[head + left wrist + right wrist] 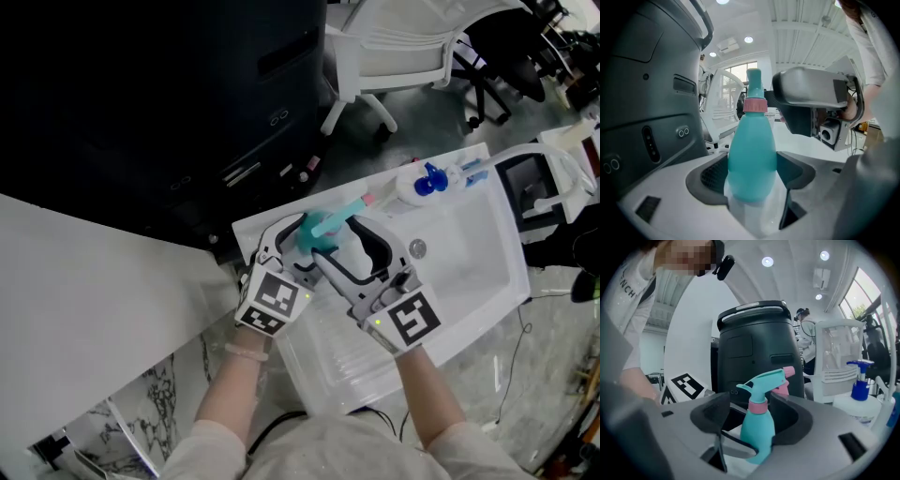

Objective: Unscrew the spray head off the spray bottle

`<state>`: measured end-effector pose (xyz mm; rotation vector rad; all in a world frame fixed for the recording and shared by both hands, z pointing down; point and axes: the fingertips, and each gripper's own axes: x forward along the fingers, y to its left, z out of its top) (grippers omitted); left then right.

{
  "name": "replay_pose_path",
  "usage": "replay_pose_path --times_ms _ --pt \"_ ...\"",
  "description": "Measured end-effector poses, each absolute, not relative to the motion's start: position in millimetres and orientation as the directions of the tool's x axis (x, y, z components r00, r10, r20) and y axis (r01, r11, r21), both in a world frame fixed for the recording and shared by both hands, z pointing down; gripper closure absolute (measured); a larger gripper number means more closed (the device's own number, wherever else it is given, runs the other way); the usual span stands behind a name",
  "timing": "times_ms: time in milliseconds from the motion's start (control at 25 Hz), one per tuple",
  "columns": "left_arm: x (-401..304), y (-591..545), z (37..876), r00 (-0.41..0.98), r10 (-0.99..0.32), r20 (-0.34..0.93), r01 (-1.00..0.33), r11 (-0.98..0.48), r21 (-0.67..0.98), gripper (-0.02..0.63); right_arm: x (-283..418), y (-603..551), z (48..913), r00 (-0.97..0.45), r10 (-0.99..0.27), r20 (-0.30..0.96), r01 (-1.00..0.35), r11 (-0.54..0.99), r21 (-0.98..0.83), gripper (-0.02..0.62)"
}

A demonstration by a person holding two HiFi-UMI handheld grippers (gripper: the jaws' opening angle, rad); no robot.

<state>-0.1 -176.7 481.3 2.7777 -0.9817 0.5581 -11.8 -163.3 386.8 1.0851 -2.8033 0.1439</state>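
Left gripper view, left claw (pixel 753 177) clamps spray bottle (pixel 752 145), right claw (pixel 751 422) spread, seemingly off spray head (pixel 765 380).

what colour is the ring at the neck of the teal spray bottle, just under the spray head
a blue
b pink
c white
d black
b: the collar at the neck of the spray bottle is pink in both gripper views, and it sits right under the teal spray head.
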Motion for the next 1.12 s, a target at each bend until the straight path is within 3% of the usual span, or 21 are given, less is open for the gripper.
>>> replay_pose_path --times_ms 280,560,1120 --pt "-1 -176 480 0.718 -0.577 0.39 -0.629 -0.777 0.009 0.281 -30 -173 389 -0.716 -0.676 0.173 -0.676 0.734 0.067 0.318" --pt "0 -177 481 0.716 -0.58 0.389 -0.633 -0.774 0.01 0.281 -19 -183 389 -0.697 -0.703 0.138 -0.712 0.703 -0.014 0.416" --pt "0 -176 485 0.712 -0.58 0.395 -0.635 -0.772 0.011 0.281 3 -178 388 -0.726 -0.677 0.121 -0.687 0.722 -0.078 0.414"
